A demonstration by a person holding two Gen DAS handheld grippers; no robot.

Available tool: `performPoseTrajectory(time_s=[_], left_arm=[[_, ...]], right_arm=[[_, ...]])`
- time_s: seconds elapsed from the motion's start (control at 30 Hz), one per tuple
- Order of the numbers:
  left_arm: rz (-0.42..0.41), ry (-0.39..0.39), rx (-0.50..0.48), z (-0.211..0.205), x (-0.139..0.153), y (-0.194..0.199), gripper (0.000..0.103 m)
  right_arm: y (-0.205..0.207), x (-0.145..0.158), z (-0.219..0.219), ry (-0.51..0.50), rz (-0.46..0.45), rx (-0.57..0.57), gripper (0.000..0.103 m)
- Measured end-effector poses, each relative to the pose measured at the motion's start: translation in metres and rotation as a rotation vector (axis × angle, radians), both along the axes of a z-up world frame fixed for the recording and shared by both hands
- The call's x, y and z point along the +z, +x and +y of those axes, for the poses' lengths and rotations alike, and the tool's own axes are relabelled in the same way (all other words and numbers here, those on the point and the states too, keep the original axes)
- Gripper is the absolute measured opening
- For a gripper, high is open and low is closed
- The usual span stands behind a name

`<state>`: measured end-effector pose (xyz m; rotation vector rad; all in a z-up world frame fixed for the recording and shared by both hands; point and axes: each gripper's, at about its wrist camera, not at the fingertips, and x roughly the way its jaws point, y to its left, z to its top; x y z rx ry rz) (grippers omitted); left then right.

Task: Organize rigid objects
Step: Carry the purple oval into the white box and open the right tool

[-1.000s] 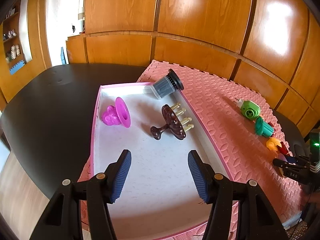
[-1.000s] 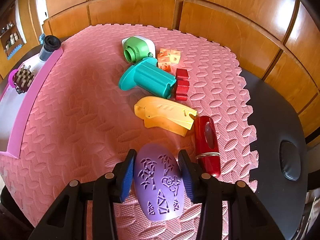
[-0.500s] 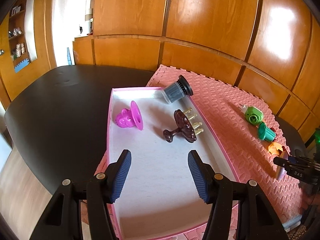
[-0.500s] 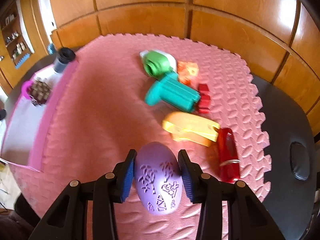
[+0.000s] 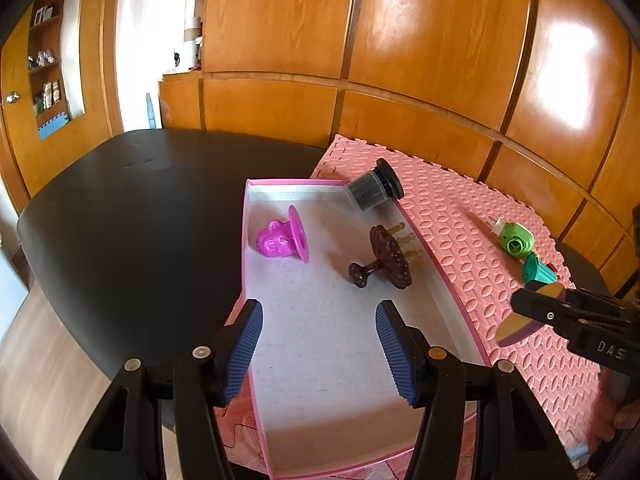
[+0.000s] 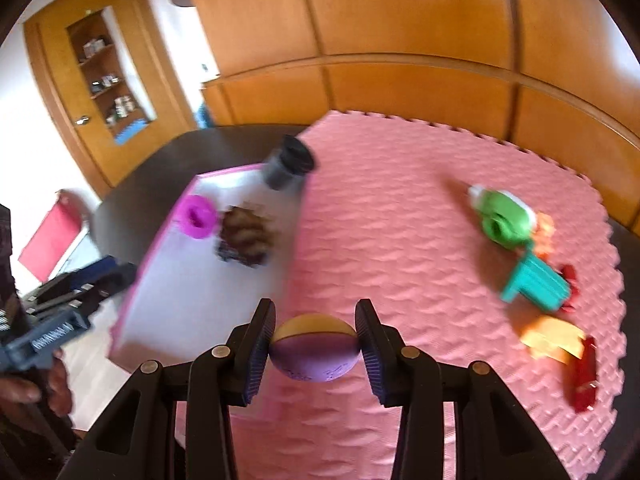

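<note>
Three items already lie at the far end of the pink tray: a magenta toy, a brown scalp massager and a grey capped cylinder; the right gripper pinches a purple-and-yellow oval piece above the foam mat beside the tray's right edge, the left gripper hangs wide open and empty over its near end, and the green, teal, yellow and red pieces wait along the mat's right edge.

Warm, bright daylight fills both views. Glare blooms on the wood panels at upper right. The left wrist view is sharp; the right wrist view is smeared with motion blur — the toys on the pink mat streak. Straight lines bow, corners go black — fisheye distortion.
</note>
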<state>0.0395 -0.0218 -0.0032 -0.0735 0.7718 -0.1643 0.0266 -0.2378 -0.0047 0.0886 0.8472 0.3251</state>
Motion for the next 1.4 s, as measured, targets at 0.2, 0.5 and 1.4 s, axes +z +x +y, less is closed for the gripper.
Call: performPoseTrajectory(time_s=[0.2,0.5,1.4], left_arm=[[0.005,-0.007,0.008,0.005,-0.002,0.001,0.060],[0.011,-0.017,0.031,0.014,-0.004,0.004,0.060],[0.019,-0.001,0.066,0.026,-0.010,0.003,0.062]], right_arm=[[0.009,-0.002,0.031,0.017,0.010,0.045,0.041],[0.025,-0.009,0.051,0.020,0.026,0.058,0.041],[0.055,-0.044,0.073,-0.057,0.052,-0.006,0.047]])
